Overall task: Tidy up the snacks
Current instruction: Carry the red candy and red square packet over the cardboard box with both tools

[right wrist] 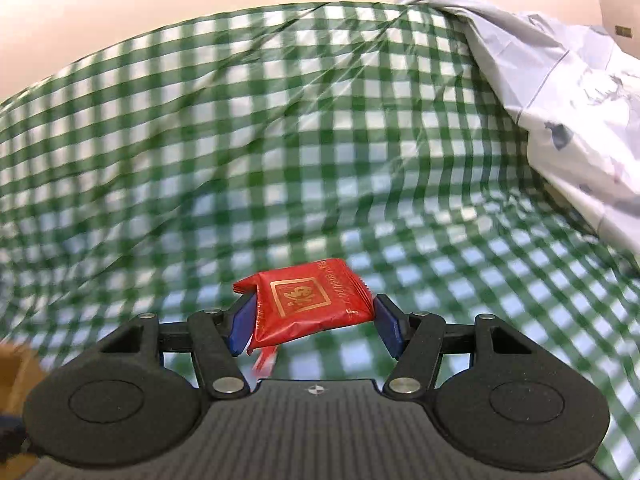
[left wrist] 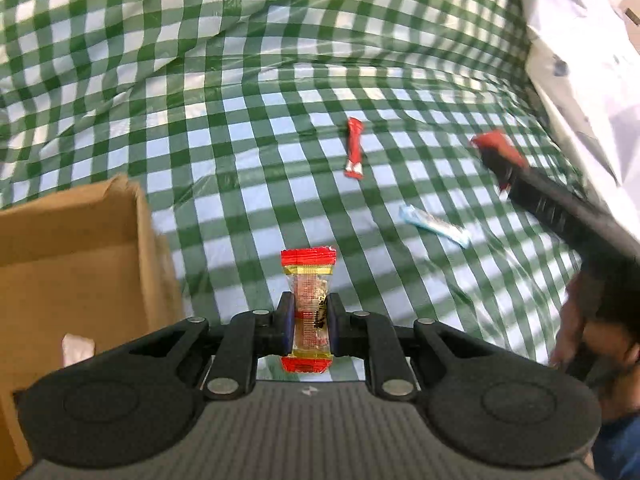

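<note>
Left gripper (left wrist: 308, 322) clamped on a clear snack packet with red ends (left wrist: 308, 280), held in the air just right of the cardboard box (left wrist: 72, 248). Right gripper (right wrist: 316, 320) clamped on a flat red packet (right wrist: 308, 304), well right of the box. On the green checked cloth (left wrist: 240, 120) beyond the box: a slim red packet (left wrist: 354, 148), a pale blue packet (left wrist: 434, 226) farther right
</note>
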`<state>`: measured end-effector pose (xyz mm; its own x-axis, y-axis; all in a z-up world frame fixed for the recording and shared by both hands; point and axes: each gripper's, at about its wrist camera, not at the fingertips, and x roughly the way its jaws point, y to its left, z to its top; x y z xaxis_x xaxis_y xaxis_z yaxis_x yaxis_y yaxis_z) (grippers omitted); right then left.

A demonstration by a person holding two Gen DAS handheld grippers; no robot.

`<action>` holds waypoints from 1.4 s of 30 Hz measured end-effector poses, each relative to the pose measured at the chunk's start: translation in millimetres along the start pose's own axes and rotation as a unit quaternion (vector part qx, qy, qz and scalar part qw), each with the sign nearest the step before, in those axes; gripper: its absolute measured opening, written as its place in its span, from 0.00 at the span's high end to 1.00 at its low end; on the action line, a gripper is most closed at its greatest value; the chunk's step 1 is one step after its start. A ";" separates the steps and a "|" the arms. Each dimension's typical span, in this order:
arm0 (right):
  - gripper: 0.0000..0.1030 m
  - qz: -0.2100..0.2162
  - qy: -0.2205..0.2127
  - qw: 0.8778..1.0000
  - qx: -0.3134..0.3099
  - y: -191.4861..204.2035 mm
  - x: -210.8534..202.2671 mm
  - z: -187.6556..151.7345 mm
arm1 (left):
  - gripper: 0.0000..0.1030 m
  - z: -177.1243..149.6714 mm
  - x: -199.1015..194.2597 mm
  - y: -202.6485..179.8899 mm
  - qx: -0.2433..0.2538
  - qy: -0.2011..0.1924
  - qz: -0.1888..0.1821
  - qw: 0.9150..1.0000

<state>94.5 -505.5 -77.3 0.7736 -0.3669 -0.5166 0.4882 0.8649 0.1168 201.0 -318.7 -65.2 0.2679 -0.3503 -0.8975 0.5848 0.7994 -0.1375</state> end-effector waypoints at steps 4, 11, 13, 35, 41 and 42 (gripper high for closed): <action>0.38 0.023 0.020 1.000 -0.003 27.1 -70.6 -31.5 | 0.83 -35.9 -43.5 -1.2 0.006 -0.016 0.017 1.000; 0.38 0.081 0.045 0.996 -0.007 78.9 -174.5 -72.9 | 0.83 -111.5 -121.5 27.7 -0.022 -0.037 0.055 0.998; 0.38 0.101 0.048 0.994 -0.011 98.3 -198.8 -82.9 | 0.83 -137.7 -142.4 39.3 -0.033 -0.040 0.064 0.997; 0.37 0.211 0.050 0.967 -0.136 218.4 -354.1 -161.1 | 0.83 -330.4 -261.4 115.8 -0.122 -0.110 0.114 0.980; 0.37 0.209 0.048 0.965 -0.152 222.9 -360.1 -164.9 | 0.83 -334.9 -266.3 120.2 -0.127 -0.121 0.111 0.978; 0.37 0.209 0.048 0.965 -0.153 223.4 -360.2 -165.3 | 0.83 -334.7 -265.7 120.8 -0.128 -0.121 0.110 0.978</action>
<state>-141.9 -123.5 -5.3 0.8288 0.0555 -0.5568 -0.0114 0.9965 0.0824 -55.8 34.2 16.4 0.5563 -0.2365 -0.7966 0.2896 0.9537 -0.0809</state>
